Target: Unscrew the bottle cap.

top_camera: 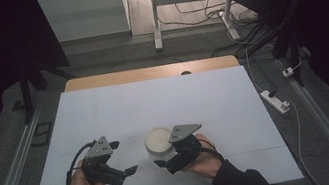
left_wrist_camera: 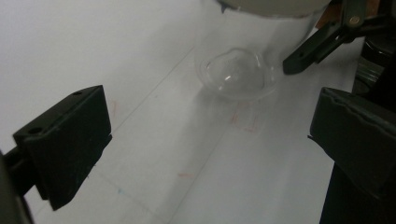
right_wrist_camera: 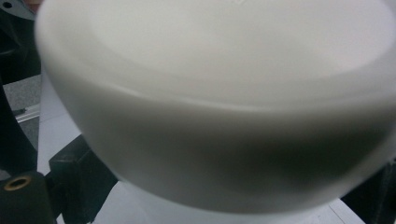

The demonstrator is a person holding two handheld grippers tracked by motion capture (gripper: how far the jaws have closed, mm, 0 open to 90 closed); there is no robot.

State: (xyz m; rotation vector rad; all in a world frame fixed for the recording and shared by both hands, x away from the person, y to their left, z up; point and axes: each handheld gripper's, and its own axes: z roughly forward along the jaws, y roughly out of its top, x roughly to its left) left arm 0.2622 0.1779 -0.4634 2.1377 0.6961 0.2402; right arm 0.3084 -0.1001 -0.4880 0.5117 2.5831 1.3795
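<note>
A white round container (top_camera: 158,140) stands on the white mat (top_camera: 153,99), near its front middle. My right gripper (top_camera: 166,154) is just right of the container with its jaws spread wide. The container's side (right_wrist_camera: 219,116) looms blurred and very close between the jaws, and I cannot tell whether they touch it. My left gripper (top_camera: 123,157) is open to the container's left, holding nothing. Ahead of its jaws a small clear plastic dome (left_wrist_camera: 236,74) lies on the mat. The dome rests beside the container (left_wrist_camera: 275,5), close to one black jaw of the right gripper (left_wrist_camera: 317,44).
The mat covers a wooden table (top_camera: 149,72). Metal rails (top_camera: 11,174) run along both sides on the floor. A power strip (top_camera: 275,101) and cables lie off the right edge, and a desk frame (top_camera: 156,18) stands beyond the far edge.
</note>
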